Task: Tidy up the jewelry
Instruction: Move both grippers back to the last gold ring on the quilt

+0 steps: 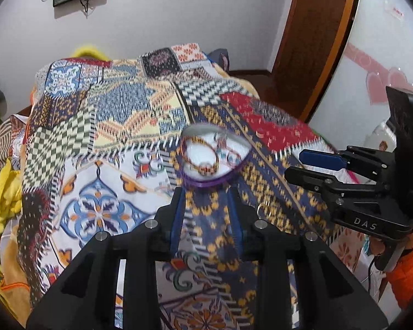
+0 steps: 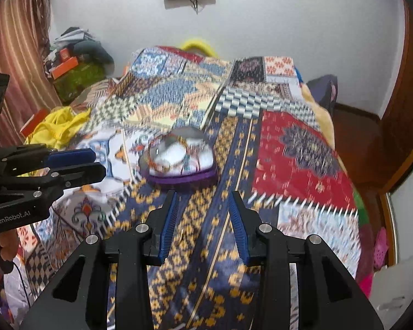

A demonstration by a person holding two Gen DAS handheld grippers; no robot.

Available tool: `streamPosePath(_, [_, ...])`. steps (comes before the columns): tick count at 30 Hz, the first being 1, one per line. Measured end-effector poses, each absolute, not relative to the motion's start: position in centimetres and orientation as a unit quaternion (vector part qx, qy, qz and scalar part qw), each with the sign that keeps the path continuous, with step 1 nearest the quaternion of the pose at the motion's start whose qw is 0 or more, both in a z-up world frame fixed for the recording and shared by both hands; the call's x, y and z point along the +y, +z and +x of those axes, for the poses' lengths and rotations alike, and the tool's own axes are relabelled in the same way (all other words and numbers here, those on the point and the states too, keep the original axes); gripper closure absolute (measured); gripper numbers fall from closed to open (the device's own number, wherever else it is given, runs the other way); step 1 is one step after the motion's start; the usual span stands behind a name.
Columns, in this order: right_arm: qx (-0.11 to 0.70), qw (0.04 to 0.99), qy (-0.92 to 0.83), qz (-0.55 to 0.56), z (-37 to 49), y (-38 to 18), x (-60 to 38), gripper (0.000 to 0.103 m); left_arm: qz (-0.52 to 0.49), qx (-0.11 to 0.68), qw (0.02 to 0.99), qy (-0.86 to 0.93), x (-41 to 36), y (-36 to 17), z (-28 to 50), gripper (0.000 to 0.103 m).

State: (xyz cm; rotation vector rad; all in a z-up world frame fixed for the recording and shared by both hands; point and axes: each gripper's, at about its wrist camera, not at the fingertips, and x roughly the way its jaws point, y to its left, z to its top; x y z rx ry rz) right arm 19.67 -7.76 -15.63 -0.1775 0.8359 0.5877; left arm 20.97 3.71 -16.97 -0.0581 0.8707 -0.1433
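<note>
The left hand-held gripper (image 1: 206, 206) hovers over the patterned bedspread (image 1: 110, 126) with its blue-padded fingers apart and nothing between them. Just beyond its right fingertip, a little nearer than the dish, a small gold ring (image 1: 265, 209) lies loose on the cloth. Straight ahead and farther off sits the purple-rimmed jewelry dish (image 1: 214, 156), already holding beaded bracelets (image 1: 199, 154). The right hand-held gripper (image 2: 203, 214) is likewise spread and empty, aimed at the same dish (image 2: 179, 162) from the right side of the bed. The ring has no long axis to speak of; it lies flat, so a pinch across its rim seems called for, and the left gripper looks the nearer of the two. The left view shows the ring plainly; in the right view motion blur leaves only a faint glint, which I cannot confirm as the ring.
</note>
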Motion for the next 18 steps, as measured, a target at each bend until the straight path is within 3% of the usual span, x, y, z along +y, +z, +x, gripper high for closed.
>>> streamPosePath(18, [0.426,0.842,0.304,-0.132,17.6,-20.1,-5.2,0.069,-0.026,0.459,0.885,-0.070,3.4,-20.5,19.3,0.073])
